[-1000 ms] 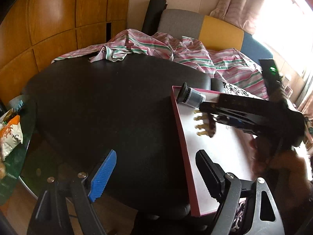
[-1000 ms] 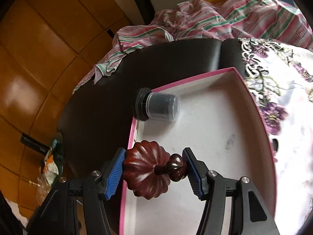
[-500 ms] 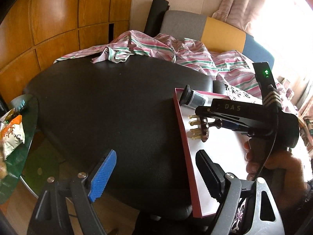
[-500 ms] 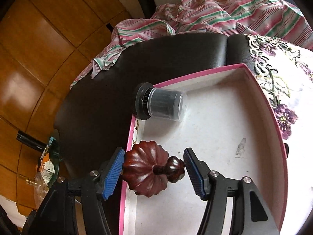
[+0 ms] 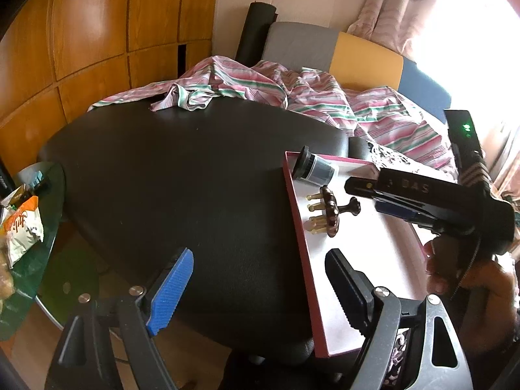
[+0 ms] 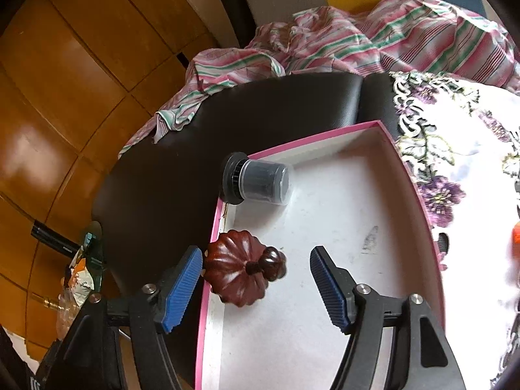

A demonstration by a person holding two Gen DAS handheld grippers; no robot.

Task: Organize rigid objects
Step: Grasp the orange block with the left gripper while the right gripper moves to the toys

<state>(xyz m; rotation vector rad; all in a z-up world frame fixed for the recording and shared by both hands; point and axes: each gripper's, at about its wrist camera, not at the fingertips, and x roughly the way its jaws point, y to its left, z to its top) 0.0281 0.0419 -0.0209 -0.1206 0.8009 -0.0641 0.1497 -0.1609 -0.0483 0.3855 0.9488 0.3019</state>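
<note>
Black padded table (image 5: 195, 169), broad and rounded, bearing the other items; wood-panelled wall behind it. Striped cloth (image 5: 292, 94), pink, green and white, crumpled along the table's far edge and over the seat beyond. Floral cloth (image 6: 455, 130), white with purple flowers, lying just beside the tray's right wall. Pink-edged tray (image 6: 325, 136), shallow, white inside, resting on the table's right part. Left gripper (image 5: 260, 286): jaws wide apart, holding nothing, poised over the table's near edge with its right finger above the tray's near corner. Right gripper (image 6: 256, 279): jaws spread wide, gripping nothing, low over the tray's left side; seen from the left wrist camera as a black body (image 5: 422, 201) held in a hand. Clear jar (image 6: 260, 180) with black lid, lying on its side across the tray's far left corner, lid overhanging the rim. Dark red fluted wooden massager (image 6: 243, 271), with knob handle and pale pegs beneath, lying on its side on the tray floor by the left wall, between the right gripper's fingers; it sits close to the left blue pad (image 6: 182, 289), contact uncertain, and well clear of the right one.
</note>
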